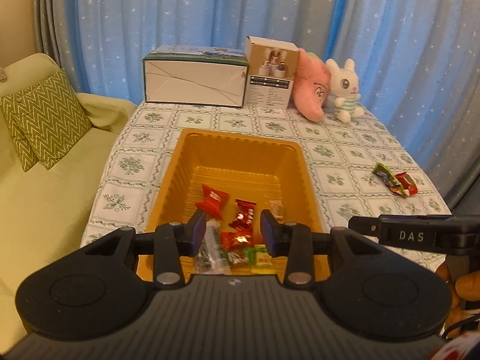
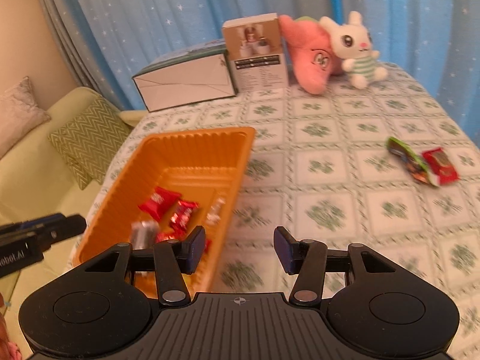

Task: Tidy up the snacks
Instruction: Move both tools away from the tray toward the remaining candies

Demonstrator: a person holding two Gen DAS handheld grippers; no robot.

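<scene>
Two wrappers [image 2: 420, 165] lie mid-right on the worktop [image 2: 330, 150]; both grippers, left gripper [image 1: 233, 232] and right gripper [image 2: 239, 247], gape empty (a careless reach could nudge the tray [image 2: 192, 138]).

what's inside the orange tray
Wrapped snacks: a red pillow pack, a shiny red candy, a clear one, green and yellow packs. The left gripper covers the near end.

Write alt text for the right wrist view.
The right gripper, open and empty, hovers beside an orange tray holding wrapped snacks. Two more snack packets lie on the floral tablecloth at right; boxes and plush toys stand behind.
</scene>
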